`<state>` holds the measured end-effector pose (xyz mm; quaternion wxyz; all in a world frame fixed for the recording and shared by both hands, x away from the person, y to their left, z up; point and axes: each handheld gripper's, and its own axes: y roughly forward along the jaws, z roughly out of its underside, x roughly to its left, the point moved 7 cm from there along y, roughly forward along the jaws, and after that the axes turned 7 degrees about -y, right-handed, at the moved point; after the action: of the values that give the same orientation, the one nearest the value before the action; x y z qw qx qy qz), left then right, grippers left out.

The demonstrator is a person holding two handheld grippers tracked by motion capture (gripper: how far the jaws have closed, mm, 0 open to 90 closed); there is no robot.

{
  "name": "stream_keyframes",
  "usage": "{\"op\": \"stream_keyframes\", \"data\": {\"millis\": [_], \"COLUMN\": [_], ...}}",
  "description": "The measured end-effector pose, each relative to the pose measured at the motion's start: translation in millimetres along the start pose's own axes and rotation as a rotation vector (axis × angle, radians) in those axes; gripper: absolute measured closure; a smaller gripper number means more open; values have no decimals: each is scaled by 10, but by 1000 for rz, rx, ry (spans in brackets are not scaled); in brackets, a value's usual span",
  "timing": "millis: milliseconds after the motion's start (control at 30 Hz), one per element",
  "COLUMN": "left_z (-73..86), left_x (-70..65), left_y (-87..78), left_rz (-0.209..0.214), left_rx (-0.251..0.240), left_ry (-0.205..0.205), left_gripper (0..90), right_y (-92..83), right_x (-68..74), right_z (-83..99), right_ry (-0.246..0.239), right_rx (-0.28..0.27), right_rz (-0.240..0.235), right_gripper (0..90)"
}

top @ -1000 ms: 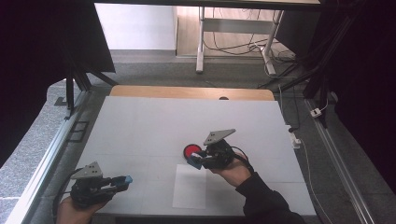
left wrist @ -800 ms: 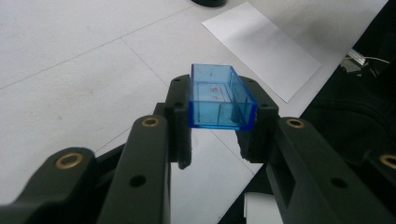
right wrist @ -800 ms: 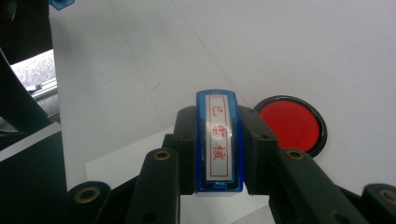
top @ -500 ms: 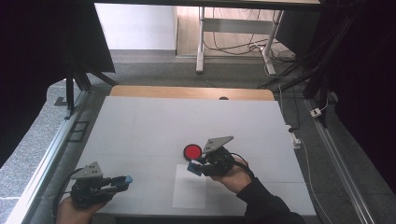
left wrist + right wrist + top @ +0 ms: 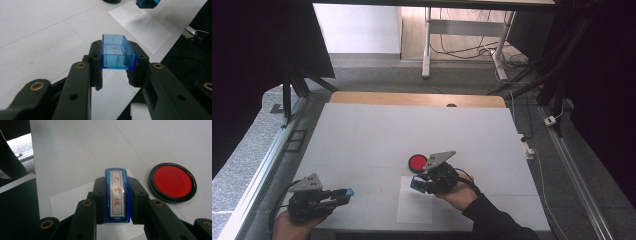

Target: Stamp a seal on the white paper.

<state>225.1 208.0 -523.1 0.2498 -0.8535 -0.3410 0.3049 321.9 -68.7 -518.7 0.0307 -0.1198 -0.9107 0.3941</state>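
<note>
The stamp (image 5: 117, 196) body is hidden between the right gripper (image 5: 117, 195) jaws, which clamp it. Its lettered face points at the camera, long axis along the jaws. The left gripper (image 5: 117, 65) clamps the blue cap (image 5: 118, 52), open side up.

Glossy clear-blue plastic cap (image 5: 117, 51); glossy stamp (image 5: 117, 195); matt white paper (image 5: 414, 207).

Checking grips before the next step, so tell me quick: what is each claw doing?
Left claw: closed on the blue stamp cap.
Right claw: closed on the blue stamp, near the red ink pad.
</note>
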Motion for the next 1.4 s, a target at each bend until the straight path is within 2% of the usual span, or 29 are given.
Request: {"op": "stream_keyframes", "data": {"millis": [200,433,800,1133,1400], "left_z": [1,1,2,3,3], "left_x": [-1,-1,-2,-3,-2], "left_y": [-1,1,1,3,8], "left_rz": [2,1,3,3,0], "left_rx": [2,4,4,7,9], "left_ry": [1,0,1,1,1], "left_gripper": [685,684,684,684,684], "right_y": [89,177,271,284,293], "right_x": [31,67,70,59,93], "right_z": [49,100,125,146,136], "right_ry": [-14,-55,-55,-46,-69], "right_rx": [35,68,77,82,95], "right_rz": [-7,-16,-12,-17,7], "right_gripper": [706,707,707,707,708]}}
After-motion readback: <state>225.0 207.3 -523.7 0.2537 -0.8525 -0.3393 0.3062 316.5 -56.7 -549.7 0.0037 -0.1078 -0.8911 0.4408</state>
